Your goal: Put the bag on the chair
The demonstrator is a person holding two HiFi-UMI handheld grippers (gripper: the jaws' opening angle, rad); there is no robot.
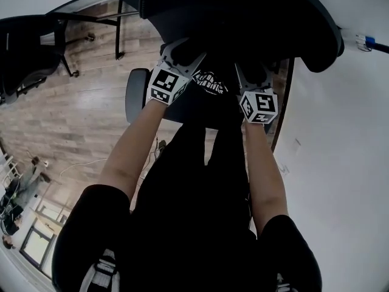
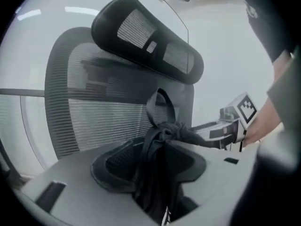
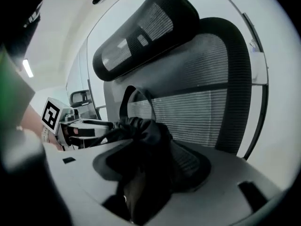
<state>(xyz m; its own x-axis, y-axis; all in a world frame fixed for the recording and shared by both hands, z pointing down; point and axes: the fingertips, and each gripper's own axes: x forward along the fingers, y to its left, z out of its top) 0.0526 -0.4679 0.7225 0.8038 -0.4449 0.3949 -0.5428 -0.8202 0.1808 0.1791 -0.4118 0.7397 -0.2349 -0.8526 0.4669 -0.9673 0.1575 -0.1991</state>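
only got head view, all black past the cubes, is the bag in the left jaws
Observer: Yes, the bag is bunched between the left gripper's jaws, which stand apart.
Operator: and the right
Observer: Same there: bag fabric fills the gap between the right gripper's jaws, also apart.
Operator: is it at the chair
Observer: Its strap loop stands up in front of the chair's mesh back.
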